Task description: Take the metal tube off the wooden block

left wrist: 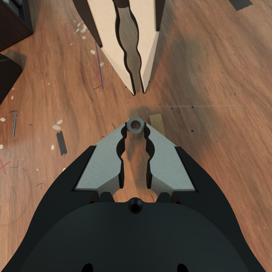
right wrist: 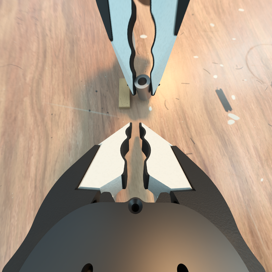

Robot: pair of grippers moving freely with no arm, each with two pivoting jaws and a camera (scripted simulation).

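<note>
The broad reddish-brown wooden surface (right wrist: 44, 88), grained, scratched and flecked with pale paint spots, carries everything here. Over it the left claw (left wrist: 135, 125), black-bodied with pale grey wavy-edged fingers, has closed its tips on either side of the short grey metal tube (left wrist: 135, 125), which sits at twelve o'clock from that claw, right between the fingertips. The right claw (right wrist: 135, 124), same build with cream fingers, is narrowed to a slim gap and holds nothing; from it the tube (right wrist: 143, 86) lies at twelve o'clock, a little apart, so the left claw is plainly the nearer. The tube stands upright, long axis vertical, open bore facing up; it looks smooth, hard and thick-walled. The small pale flat wooden block (right wrist: 124, 94) lies on the surface just beside the tube, at about nine o'clock from it in the right wrist view; whether the tube's foot touches it I cannot tell.
</note>
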